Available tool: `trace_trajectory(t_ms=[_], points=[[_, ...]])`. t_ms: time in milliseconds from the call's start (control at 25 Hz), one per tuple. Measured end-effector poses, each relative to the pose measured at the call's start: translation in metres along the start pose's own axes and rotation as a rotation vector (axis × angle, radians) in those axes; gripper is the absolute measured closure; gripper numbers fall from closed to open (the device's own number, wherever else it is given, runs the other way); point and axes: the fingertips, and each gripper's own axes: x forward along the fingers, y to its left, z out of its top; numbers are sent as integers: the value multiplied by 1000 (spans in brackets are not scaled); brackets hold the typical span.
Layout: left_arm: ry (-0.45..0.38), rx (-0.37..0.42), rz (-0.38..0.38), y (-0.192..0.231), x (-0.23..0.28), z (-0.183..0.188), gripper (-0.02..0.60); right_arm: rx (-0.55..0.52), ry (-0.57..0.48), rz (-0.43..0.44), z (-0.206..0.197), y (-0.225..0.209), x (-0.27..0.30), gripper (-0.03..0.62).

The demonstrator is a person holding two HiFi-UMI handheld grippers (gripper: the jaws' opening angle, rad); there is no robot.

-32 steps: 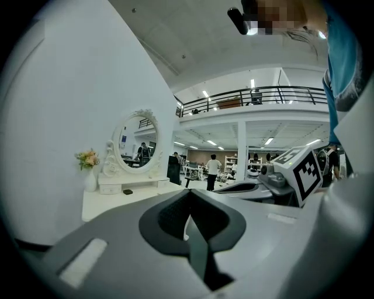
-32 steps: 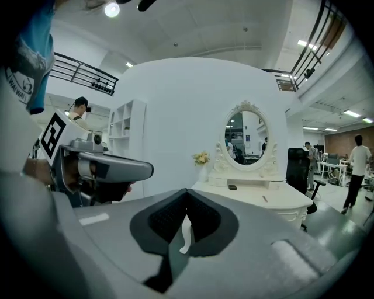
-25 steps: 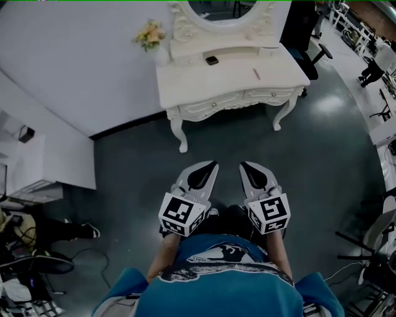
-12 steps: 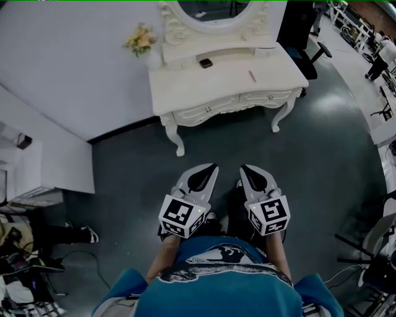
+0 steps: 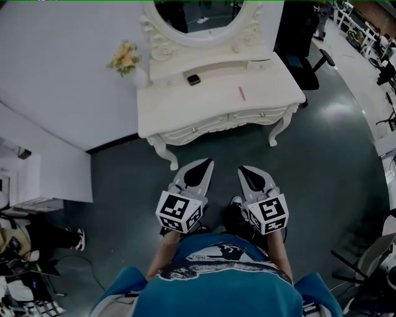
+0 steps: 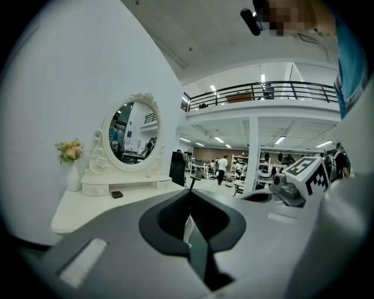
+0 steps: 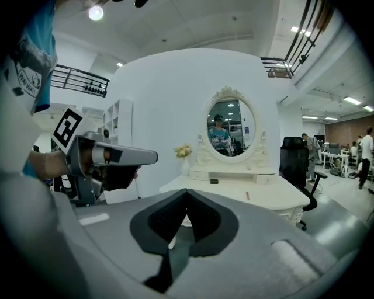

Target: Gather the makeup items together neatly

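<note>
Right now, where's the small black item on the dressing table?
Head view: the small black item lies at the back of the dressing table, below the mirror, between the flowers on the left and the pink stick.

One white bench (image 5: 210,105) carries one oval mirror (image 5: 198,15), one vase of flowers (image 5: 125,59) at its ten o'clock, and two small makeup items: one dark case (image 5: 193,79) and one pink stick (image 5: 242,93). One black office chair (image 5: 303,59) stands at the bench's three o'clock. Two grippers show, the left gripper (image 5: 206,163) and the right gripper (image 5: 244,169), each bearing one marker cube (image 5: 179,212).
</note>
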Motion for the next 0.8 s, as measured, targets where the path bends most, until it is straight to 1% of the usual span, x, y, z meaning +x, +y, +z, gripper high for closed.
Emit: trace_trajectory(t_ms=[200,400,560,680,800], points=[[-12,-18,21,-8,55,12,563,6,-14,9,7,-61,3,591],[10,-14,70,-14,86,12,563,29,-19,44,9,-105,13,591],[28,-10,115,-16,96,9,563,56,-28,91,9,-121,21,591],[38,-5,150,-15,98,9,563,74,-24,125,5,-123,26,591],[49,-18,189,-11,95,5,563,87,-9,160,-3,-122,33,591]])
